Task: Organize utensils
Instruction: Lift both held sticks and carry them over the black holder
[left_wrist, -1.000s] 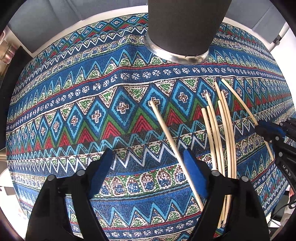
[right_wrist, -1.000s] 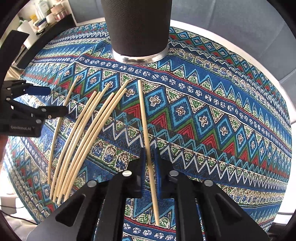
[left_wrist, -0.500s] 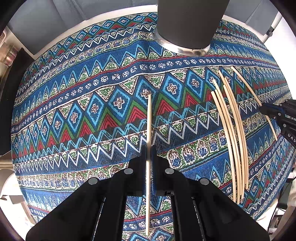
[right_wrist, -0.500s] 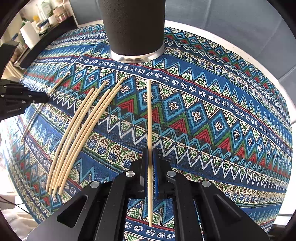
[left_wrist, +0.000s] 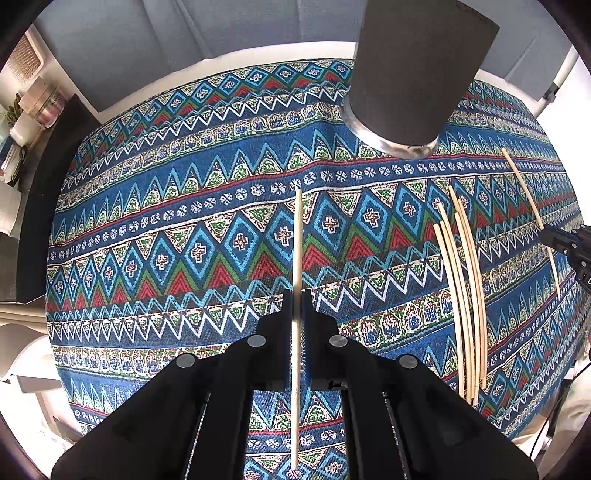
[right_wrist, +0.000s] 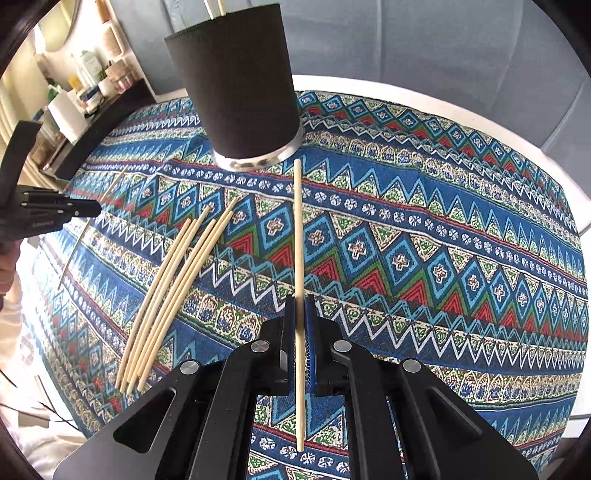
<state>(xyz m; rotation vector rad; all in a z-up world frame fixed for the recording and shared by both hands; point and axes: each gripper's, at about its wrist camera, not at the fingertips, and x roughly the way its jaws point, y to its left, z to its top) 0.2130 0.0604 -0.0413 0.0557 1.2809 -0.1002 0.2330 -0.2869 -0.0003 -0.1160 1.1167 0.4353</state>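
Note:
My left gripper (left_wrist: 296, 301) is shut on one pale wooden chopstick (left_wrist: 297, 236), held above the patterned cloth. My right gripper (right_wrist: 300, 306) is shut on another chopstick (right_wrist: 298, 229), also lifted. A dark cylindrical holder with a metal base (left_wrist: 410, 77) stands at the back; in the right wrist view the holder (right_wrist: 240, 88) has two sticks poking out of its top. Several loose chopsticks (left_wrist: 465, 288) lie in a bundle on the cloth, also seen in the right wrist view (right_wrist: 173, 288). The chopstick (left_wrist: 532, 206) held by the right gripper shows in the left wrist view.
The blue, red and green patterned cloth (left_wrist: 184, 258) covers a white round table (right_wrist: 576, 229). Shelves with jars and bottles (right_wrist: 88, 81) stand off to the left. The other gripper shows at each view's edge (right_wrist: 44, 214) (left_wrist: 569, 243).
My left gripper closed on a chopstick and lifted it. Both grippers have risen with their chopsticks, and the holder's top has come into view.

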